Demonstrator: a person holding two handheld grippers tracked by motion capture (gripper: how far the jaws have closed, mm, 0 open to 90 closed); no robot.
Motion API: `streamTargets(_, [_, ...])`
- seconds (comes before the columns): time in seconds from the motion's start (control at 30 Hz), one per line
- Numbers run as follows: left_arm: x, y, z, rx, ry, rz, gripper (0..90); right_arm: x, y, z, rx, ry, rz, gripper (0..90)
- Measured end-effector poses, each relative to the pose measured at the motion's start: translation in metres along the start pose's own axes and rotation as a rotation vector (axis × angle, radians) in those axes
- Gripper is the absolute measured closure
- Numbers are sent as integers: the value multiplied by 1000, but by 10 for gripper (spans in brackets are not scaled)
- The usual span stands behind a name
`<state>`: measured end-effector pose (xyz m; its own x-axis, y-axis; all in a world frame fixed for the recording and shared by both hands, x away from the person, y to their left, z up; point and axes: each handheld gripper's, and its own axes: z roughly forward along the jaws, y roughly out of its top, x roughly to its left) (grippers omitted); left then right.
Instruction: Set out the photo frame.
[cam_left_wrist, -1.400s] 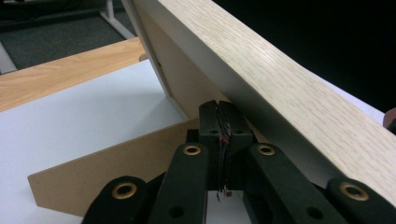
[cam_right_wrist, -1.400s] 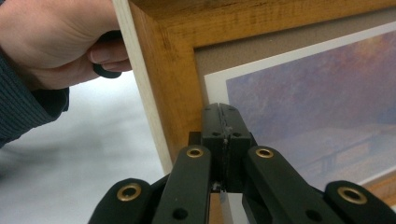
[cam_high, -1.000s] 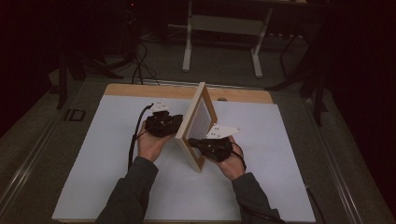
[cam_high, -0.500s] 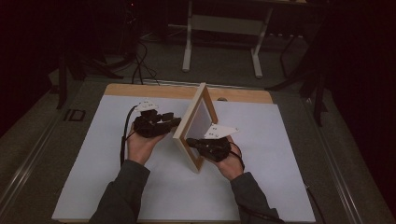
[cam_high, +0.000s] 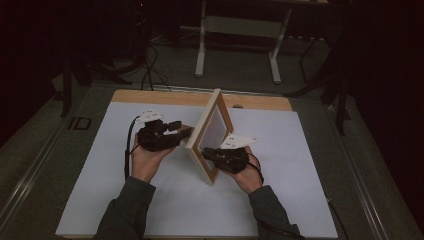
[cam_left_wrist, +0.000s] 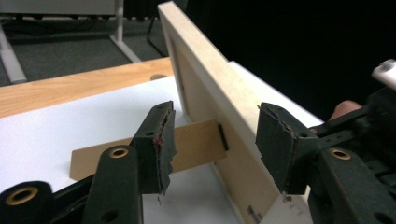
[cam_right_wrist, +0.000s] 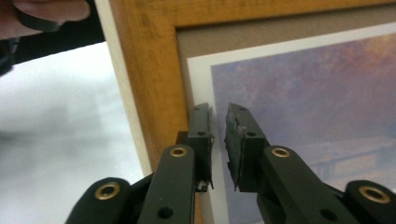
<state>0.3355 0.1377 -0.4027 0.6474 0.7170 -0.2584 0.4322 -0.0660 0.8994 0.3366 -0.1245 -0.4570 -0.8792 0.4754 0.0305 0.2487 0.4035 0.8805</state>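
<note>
Black claw (cam_high: 186, 132), brass rivets, grey sleeves (cam_high: 125, 212).

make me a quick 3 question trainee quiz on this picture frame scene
1. True or false: the picture frame lies flat on the table.
2. What sticks out from the frame's back? A) cardboard stand B) cable C) hook
3. Are the left gripper jaws open or shut?

Key: 1 false, it stands on edge. 2 A, the cardboard stand. 3 open, nothing pressed between them.
</note>
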Motion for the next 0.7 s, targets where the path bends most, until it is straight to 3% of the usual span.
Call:
streamTargets(0.4, [-16, 0, -4, 10, -14, 8, 395, -9, -6, -8, 5, -30, 27, 724])
streamTargets(0.7, [-32, -8, 6, 52, -2, 56, 371, -18, -12, -15, 9, -54, 48, 698])
